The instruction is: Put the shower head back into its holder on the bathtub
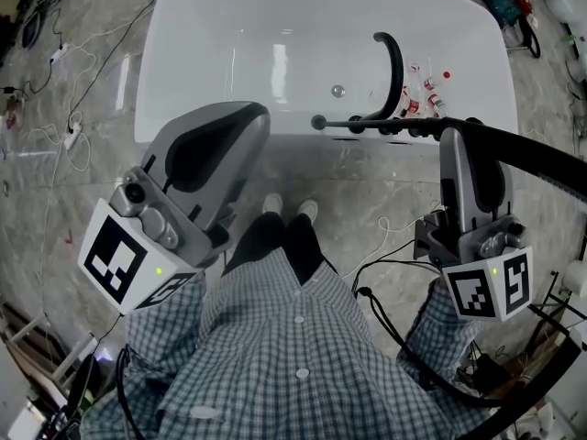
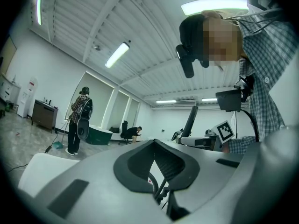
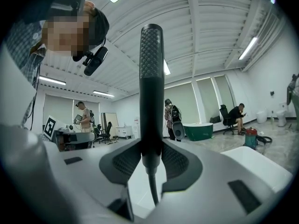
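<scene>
Pinched crosswise between the jaws of the right gripper [image 3: 152, 158]: a slim black shower head with a knurled grip [image 3: 152, 78], thin black hose [image 3: 151, 190] trailing from its lower end. Left gripper [image 2: 154, 144] with jaws together, nothing held. Beyond both sets of jaws, the white oval bathtub [image 1: 151, 90] and its curved black spout [image 1: 396, 62]; holder not clearly made out among the dark fittings [image 1: 385, 128] on the near rim. Likely hazards: shower head pivoting or slipping in so narrow a grip, hose tugging it off line, a knock against the spout on approach.
</scene>
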{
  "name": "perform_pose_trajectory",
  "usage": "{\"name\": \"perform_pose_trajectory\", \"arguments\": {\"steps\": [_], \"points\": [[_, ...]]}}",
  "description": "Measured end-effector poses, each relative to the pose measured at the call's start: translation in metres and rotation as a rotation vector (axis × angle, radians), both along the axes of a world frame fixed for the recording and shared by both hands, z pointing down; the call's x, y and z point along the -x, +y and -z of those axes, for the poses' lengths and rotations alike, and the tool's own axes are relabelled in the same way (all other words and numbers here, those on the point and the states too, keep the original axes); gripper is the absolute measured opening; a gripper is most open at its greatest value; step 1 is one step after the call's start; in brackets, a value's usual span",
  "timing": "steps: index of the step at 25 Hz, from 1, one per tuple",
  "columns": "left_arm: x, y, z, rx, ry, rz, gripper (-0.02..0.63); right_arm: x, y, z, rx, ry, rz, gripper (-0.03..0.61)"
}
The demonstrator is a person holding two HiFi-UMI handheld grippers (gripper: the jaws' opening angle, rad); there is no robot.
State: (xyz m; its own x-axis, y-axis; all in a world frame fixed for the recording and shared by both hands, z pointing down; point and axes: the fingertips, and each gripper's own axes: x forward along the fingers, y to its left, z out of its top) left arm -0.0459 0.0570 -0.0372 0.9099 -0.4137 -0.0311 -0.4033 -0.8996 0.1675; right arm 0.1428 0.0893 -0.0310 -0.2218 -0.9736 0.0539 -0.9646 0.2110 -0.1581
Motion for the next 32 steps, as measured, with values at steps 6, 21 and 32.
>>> {"name": "perform_pose_trajectory", "arguments": {"steps": [6,21,32], "points": [[-0.005,0.004,-0.02,0.032,-0.013,-0.003,0.008,-0.001,-0.001,-0.021,0.032,-0.013,0.011,0.133],[-0.009,-0.005,-0.055,0.074,-0.025,-0.014,0.008,0.006,-0.011,-0.069,0.096,-0.043,0.022,0.133],[-0.016,-0.017,-0.083,0.107,-0.044,-0.027,0.008,0.014,-0.021,-0.111,0.173,-0.094,0.038,0.133]]}}
